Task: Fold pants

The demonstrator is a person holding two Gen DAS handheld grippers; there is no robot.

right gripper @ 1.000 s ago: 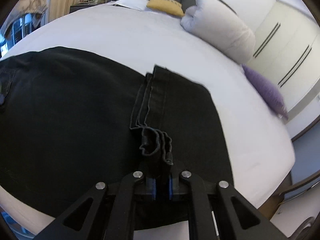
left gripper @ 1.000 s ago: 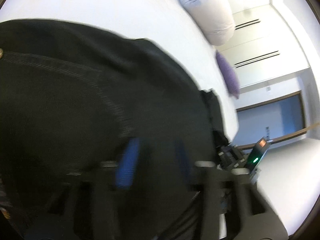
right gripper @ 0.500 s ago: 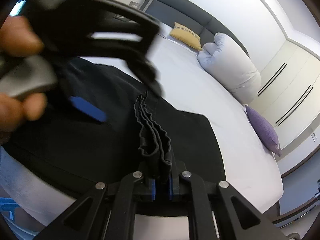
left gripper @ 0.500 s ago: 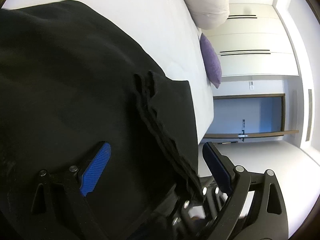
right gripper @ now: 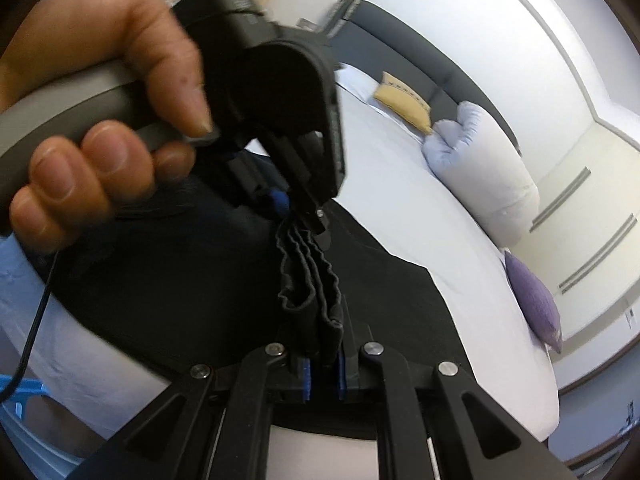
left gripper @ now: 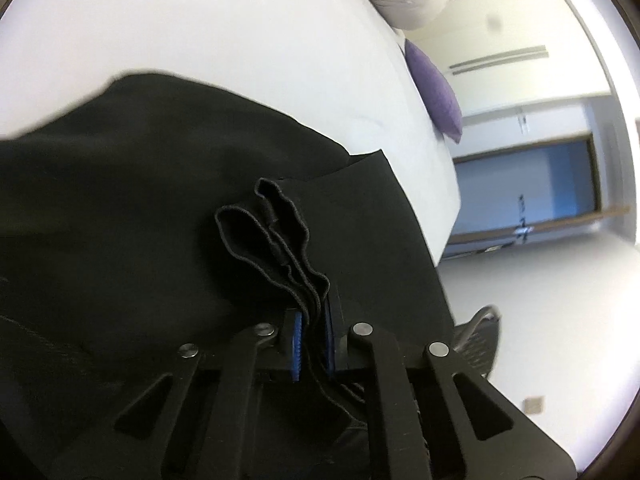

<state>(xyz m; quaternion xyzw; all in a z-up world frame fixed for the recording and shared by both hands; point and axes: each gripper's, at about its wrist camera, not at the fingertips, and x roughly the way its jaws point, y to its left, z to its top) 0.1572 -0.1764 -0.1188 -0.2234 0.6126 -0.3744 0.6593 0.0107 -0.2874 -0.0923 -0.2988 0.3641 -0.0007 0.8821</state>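
Both hand-held grippers, left (left gripper: 312, 334) and right (right gripper: 322, 372), are clamped on the pants (right gripper: 176, 280) hem at lower centre, above the bed (right gripper: 400, 184). Keep the layers even and carry them over together.

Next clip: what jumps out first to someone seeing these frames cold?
The black pants spread over the white bed, with their stacked edge bunched up and pinched between both tools: the right gripper below and the left gripper at the other end. Also the person's left hand, large at top left in the right wrist view.

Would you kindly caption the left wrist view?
Left gripper pinching the black pants hem over a white bed.
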